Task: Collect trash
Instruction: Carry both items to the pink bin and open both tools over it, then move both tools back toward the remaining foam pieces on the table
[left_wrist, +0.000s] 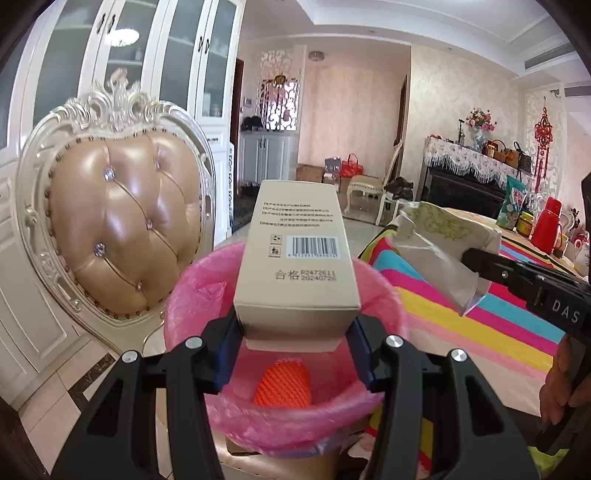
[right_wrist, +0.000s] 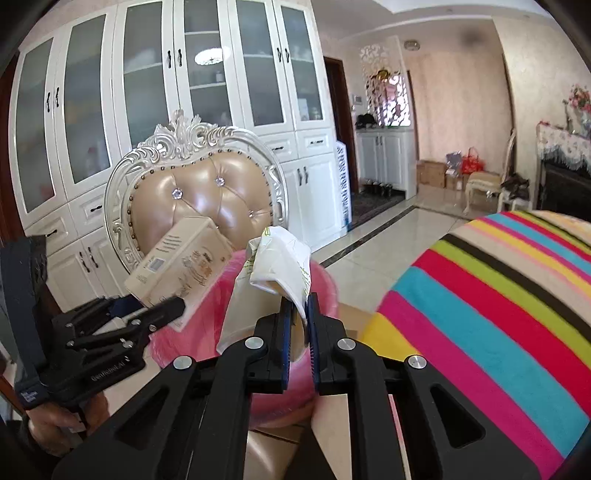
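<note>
While left tongs (left_wrist: 295, 332) pinch a box (left_wrist: 295, 251) over the bin (left_wrist: 384, 295), right tongs (right_wrist: 299, 325) clamp a wrapper (right_wrist: 280, 258) just right.

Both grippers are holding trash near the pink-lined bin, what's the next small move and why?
Probably open the left gripper to drop the box. It is shut on the box's end, and the box hangs over the open mouth of the bin, where an orange net already lies. The right gripper, shut on a crumpled wrapper, looks nearer the bin's rim and could follow.
</note>
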